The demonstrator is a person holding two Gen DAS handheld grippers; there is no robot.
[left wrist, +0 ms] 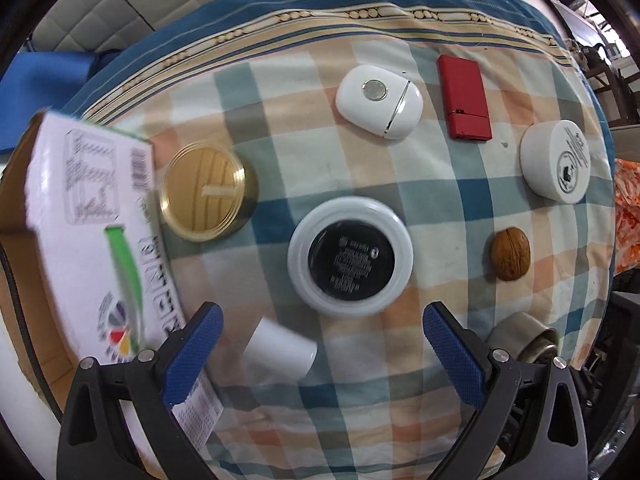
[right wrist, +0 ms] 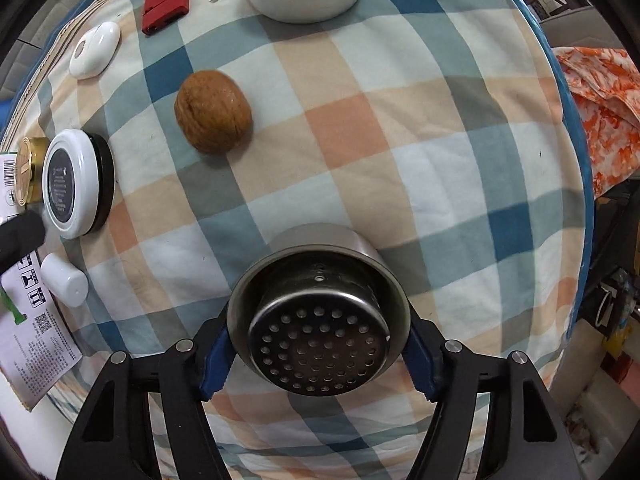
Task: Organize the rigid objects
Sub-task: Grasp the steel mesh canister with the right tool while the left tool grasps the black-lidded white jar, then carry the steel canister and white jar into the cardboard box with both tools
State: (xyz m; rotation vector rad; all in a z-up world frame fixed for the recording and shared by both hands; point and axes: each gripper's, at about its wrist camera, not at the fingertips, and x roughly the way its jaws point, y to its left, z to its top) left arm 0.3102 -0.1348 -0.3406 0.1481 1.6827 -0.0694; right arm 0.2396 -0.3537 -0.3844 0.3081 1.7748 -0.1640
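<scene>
Two grippers working over the checked cloth (right wrist: 352, 120). Right gripper (right wrist: 316, 354) is clamping a steel strainer (right wrist: 320, 344), blue pads pressing both sides of its rim, perforated face turned to the cam; strainer is sitting at the cloth's near edge. Left gripper (left wrist: 322, 354) is hanging wide apart w/ nothing between its pads, just short of the black-and-white jar (left wrist: 350, 256).

Taking that jar as landmark: white cap (left wrist: 280, 350) is lying near-left of it, gold lid (left wrist: 204, 192) left, walnut (left wrist: 511, 254) right, white oval case (left wrist: 379, 99) beyond, red case (left wrist: 464, 98) beyond-right, white round tub (left wrist: 556, 160) far right.

Only the left view is showing the cardboard box (left wrist: 16, 200) w/ its printed flap (left wrist: 92, 216) left of the jar, plus the oval case's silver button. Only the right view is showing the strainer's holes; in the left view it's just a blurred steel edge (left wrist: 524, 340) behind the right finger.
</scene>
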